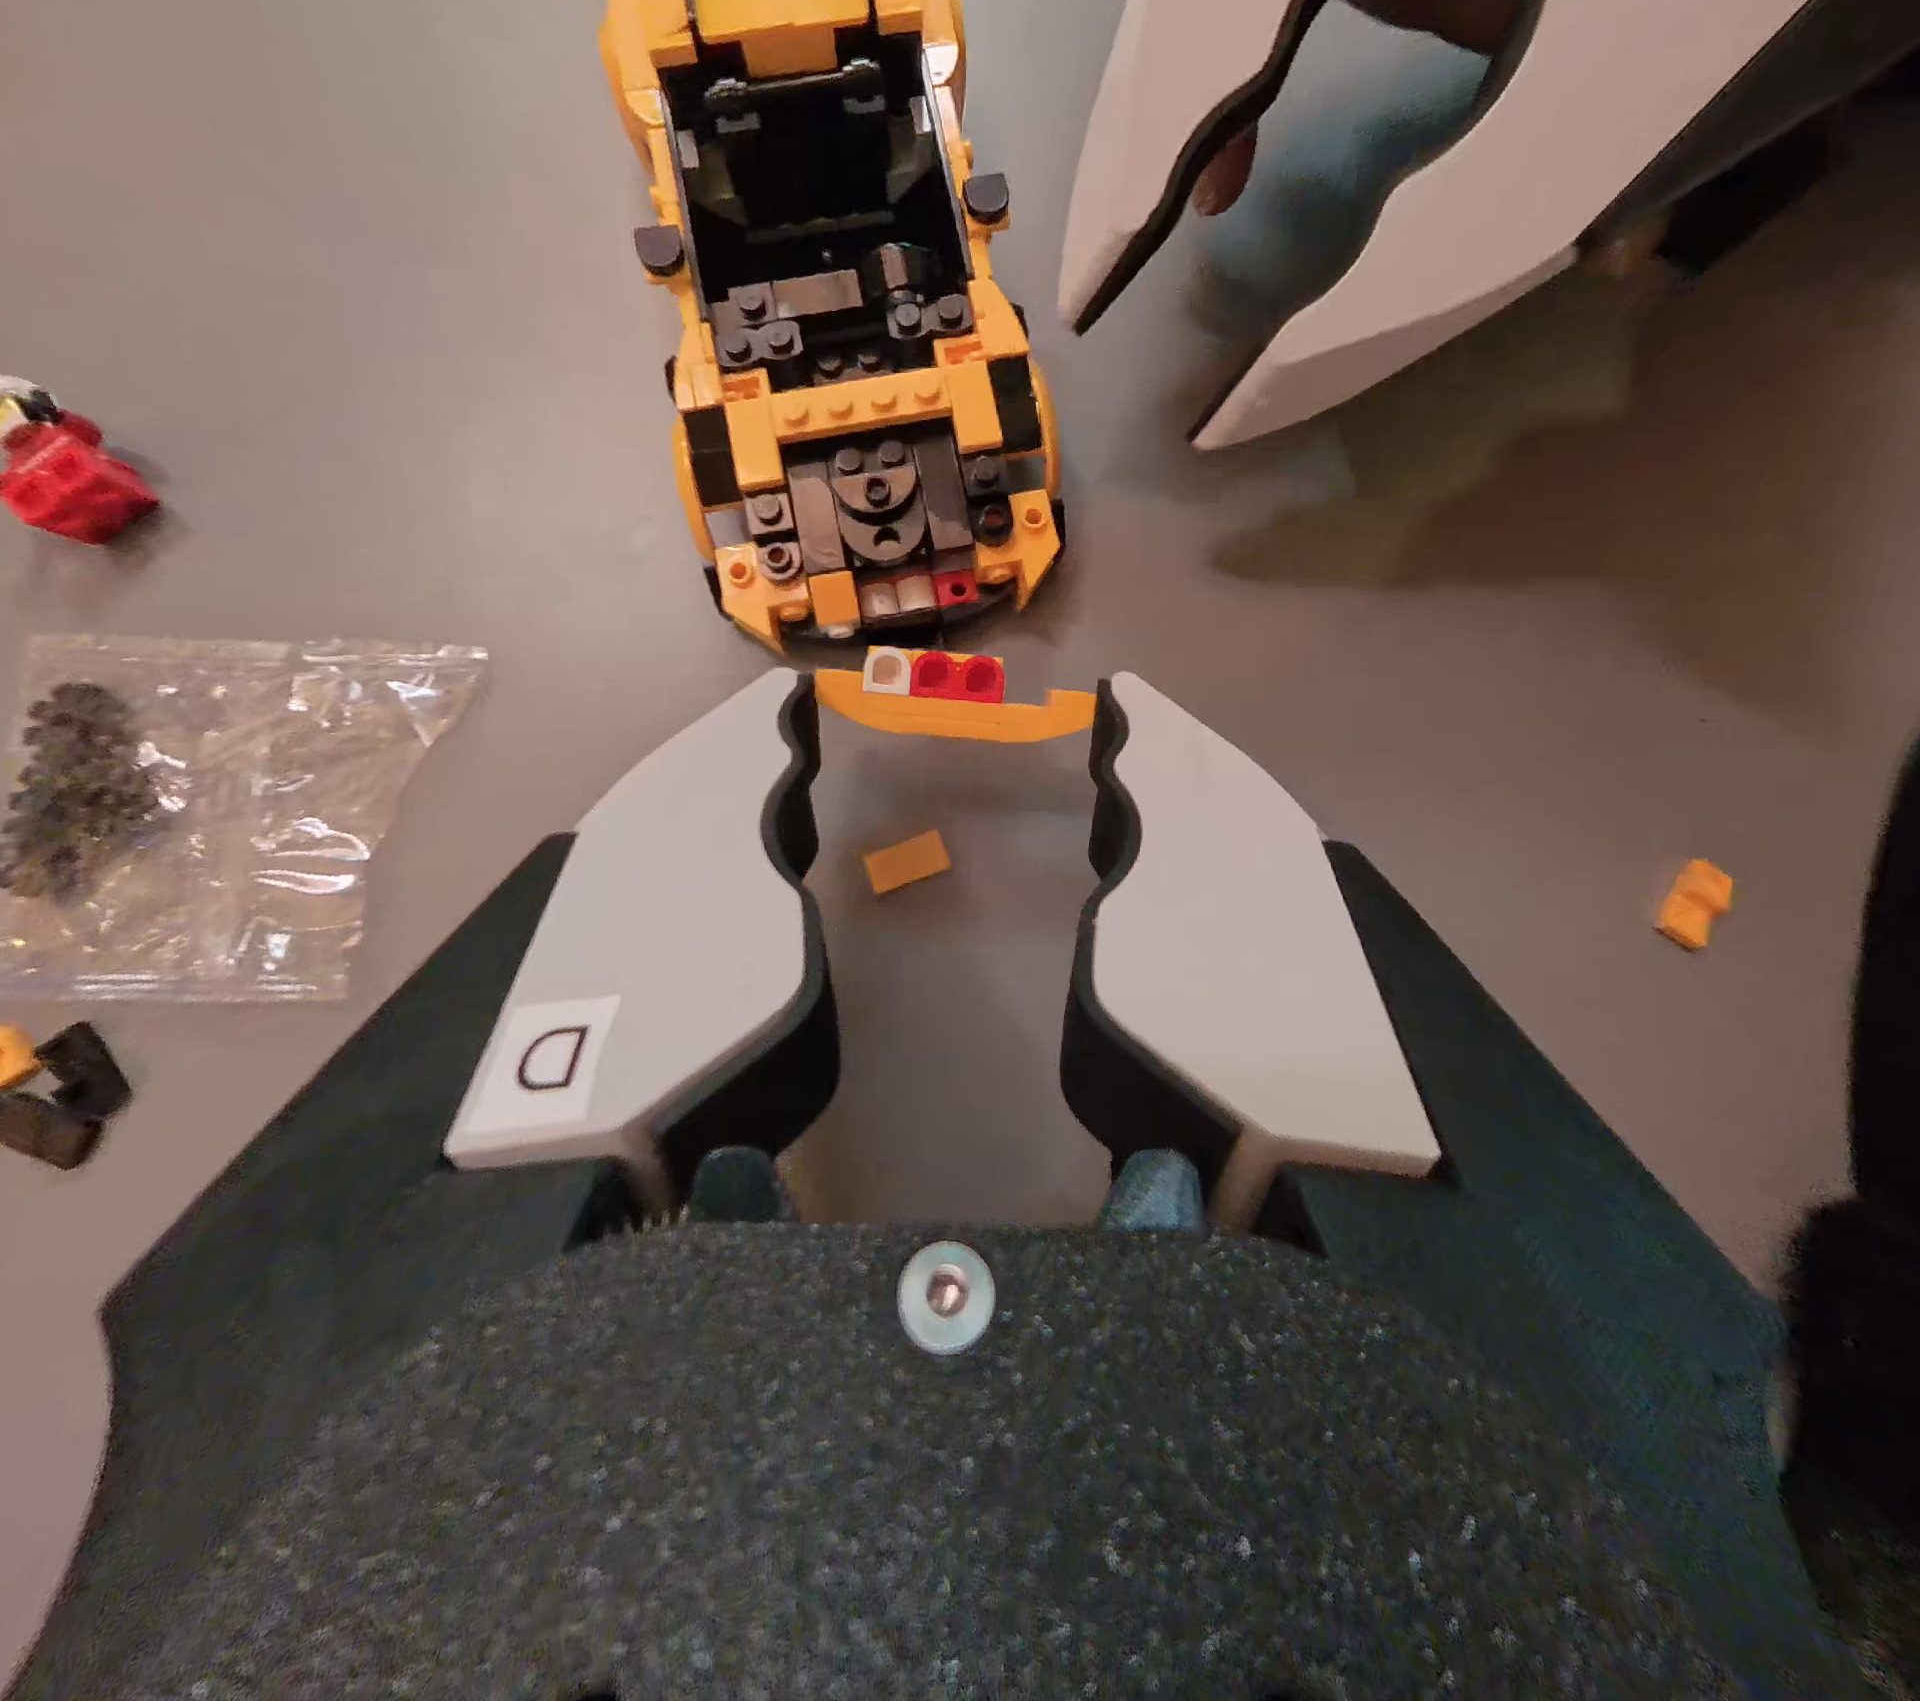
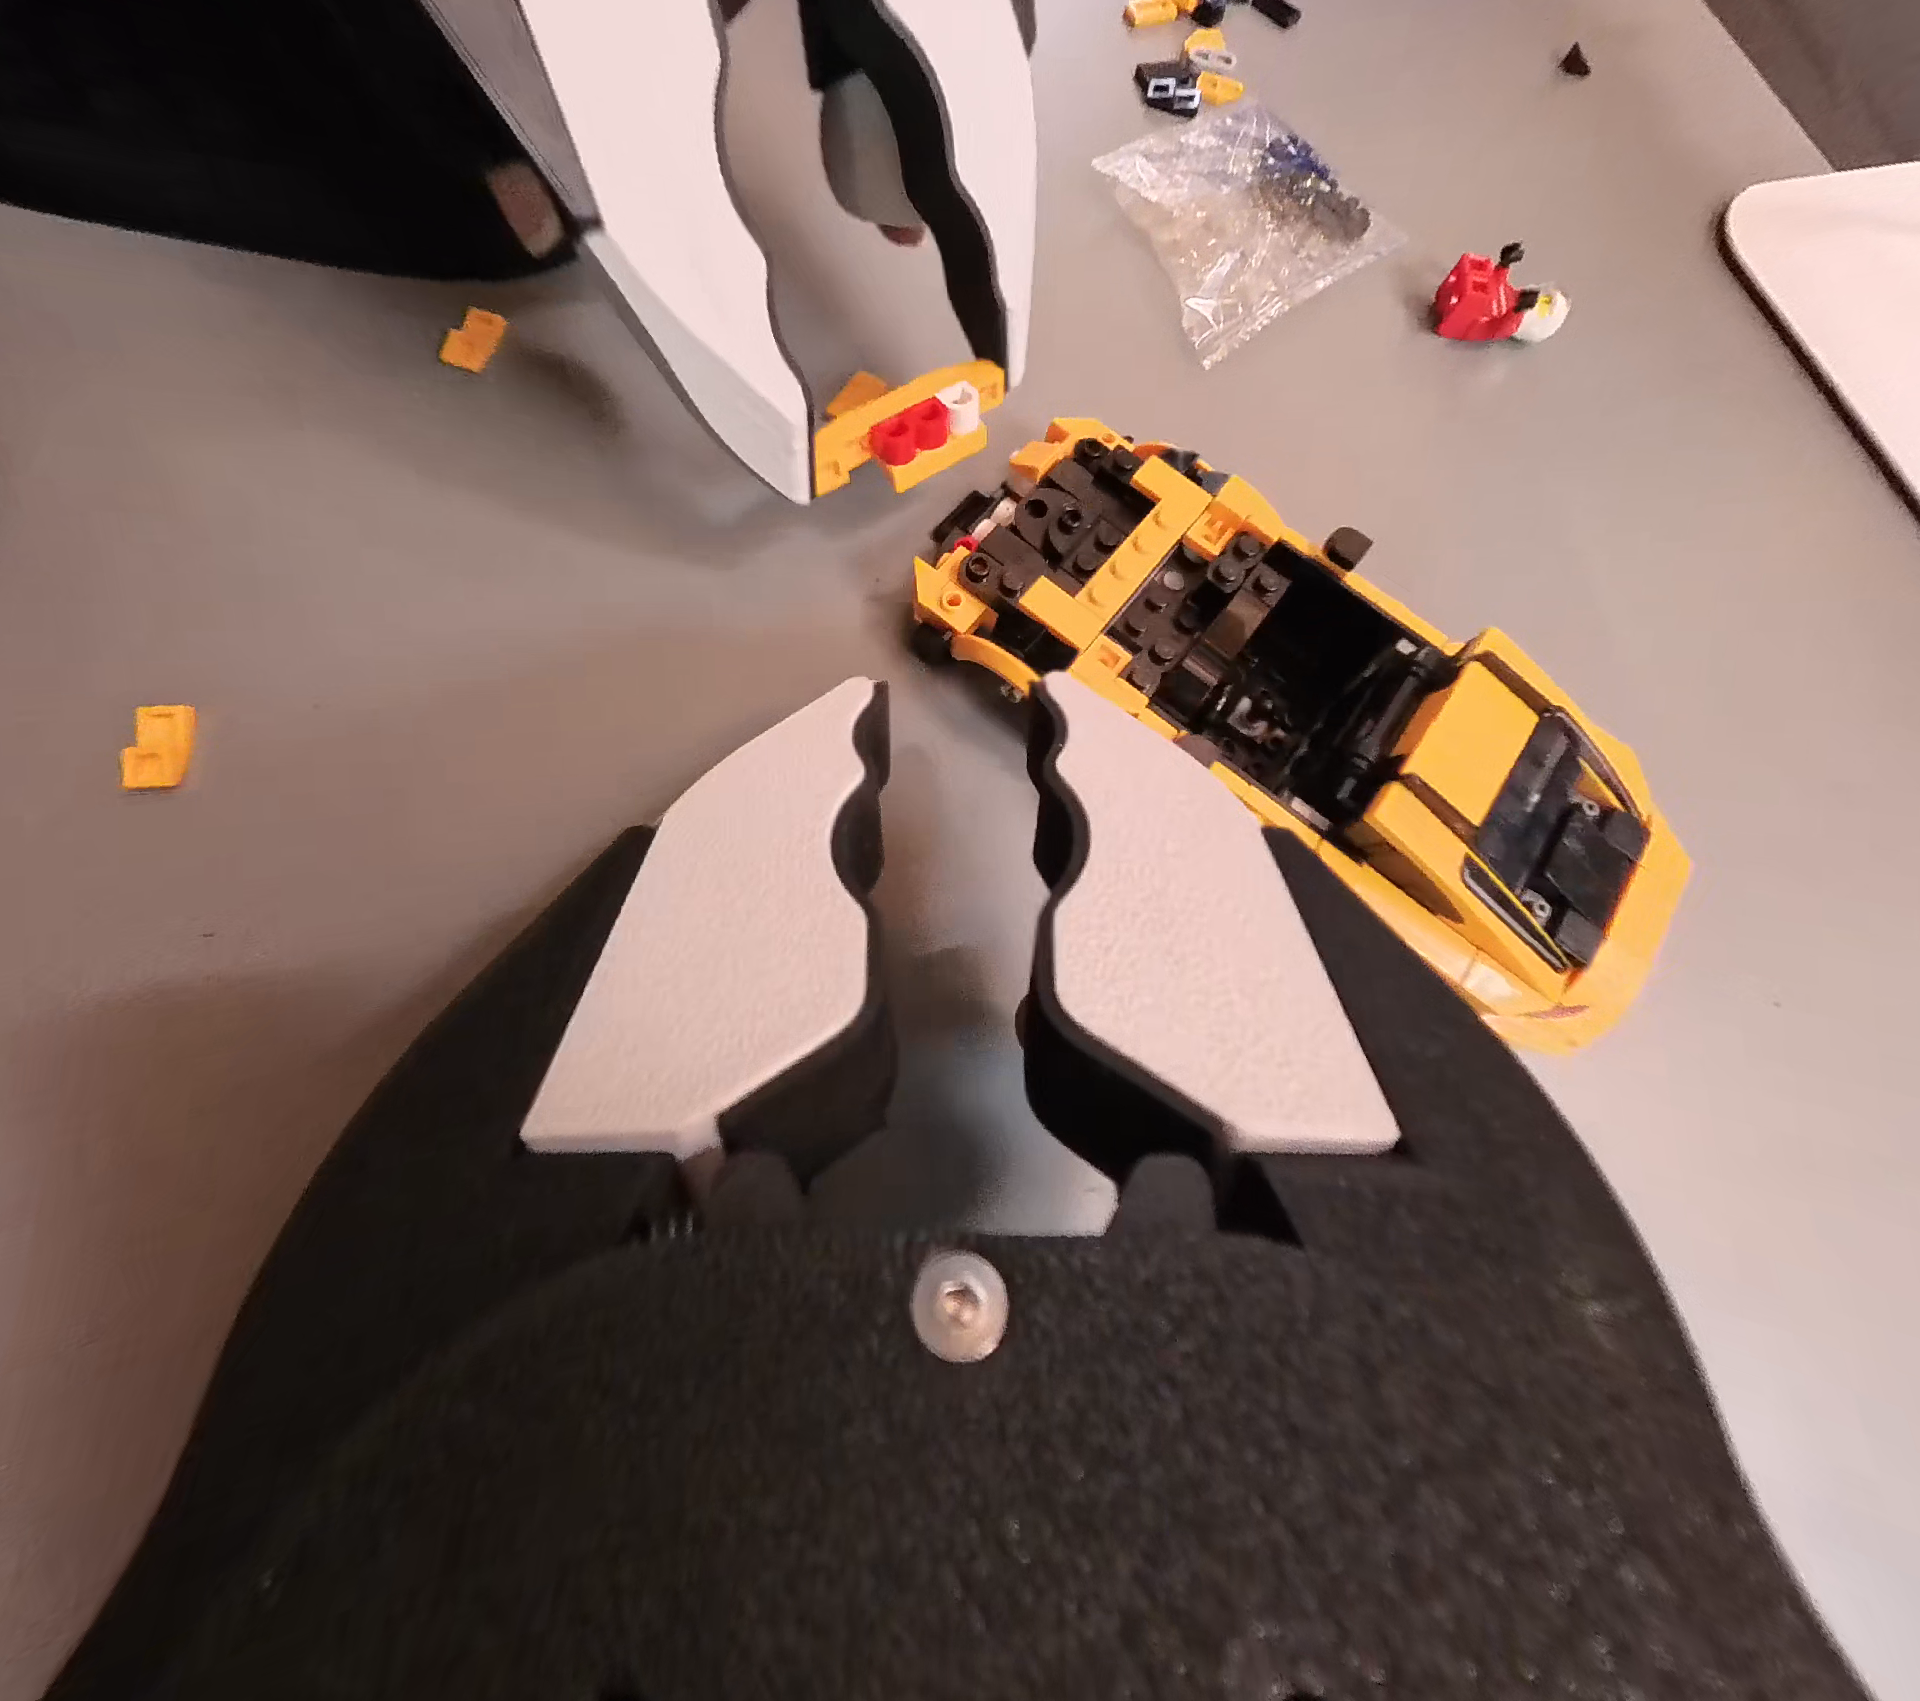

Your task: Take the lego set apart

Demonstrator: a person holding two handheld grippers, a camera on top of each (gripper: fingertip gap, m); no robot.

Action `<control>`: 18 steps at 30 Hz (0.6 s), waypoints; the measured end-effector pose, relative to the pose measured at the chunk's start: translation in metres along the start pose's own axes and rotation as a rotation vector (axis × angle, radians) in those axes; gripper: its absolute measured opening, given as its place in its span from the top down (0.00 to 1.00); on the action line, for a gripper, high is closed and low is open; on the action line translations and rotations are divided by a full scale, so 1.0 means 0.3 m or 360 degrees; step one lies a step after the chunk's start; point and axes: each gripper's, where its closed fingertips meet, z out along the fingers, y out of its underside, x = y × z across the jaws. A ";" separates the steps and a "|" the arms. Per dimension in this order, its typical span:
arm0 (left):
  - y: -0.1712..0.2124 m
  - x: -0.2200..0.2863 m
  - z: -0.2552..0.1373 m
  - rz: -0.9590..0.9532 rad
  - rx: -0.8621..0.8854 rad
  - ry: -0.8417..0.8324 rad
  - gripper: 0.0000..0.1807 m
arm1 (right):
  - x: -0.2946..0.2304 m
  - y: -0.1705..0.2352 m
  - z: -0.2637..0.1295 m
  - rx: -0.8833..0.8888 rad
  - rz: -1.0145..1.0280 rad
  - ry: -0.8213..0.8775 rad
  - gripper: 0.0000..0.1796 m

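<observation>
Left wrist view: the left gripper pinches a curved yellow bumper piece carrying red and white bricks, just clear of the yellow lego car on the grey bench. Loose yellow bricks lie beneath. A clear plastic bag at left holds small black parts.

Right wrist view: the right gripper hangs narrowly parted and empty, its tip beside the car's open front. Beyond lie a red piece and a small brick pile.
</observation>
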 end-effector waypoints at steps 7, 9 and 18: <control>-0.007 -0.005 0.024 0.0036 -0.0034 -0.0004 0.73 | 0.005 -0.002 -0.013 0.0032 -0.0127 0.0044 0.88; -0.016 -0.007 0.016 0.0011 -0.0012 0.0010 0.73 | 0.002 -0.001 -0.012 0.0040 -0.0131 0.0037 0.88; -0.062 0.071 -0.045 -0.0281 0.0224 0.0508 0.73 | -0.046 -0.071 -0.020 0.0210 -0.0281 -0.0006 0.88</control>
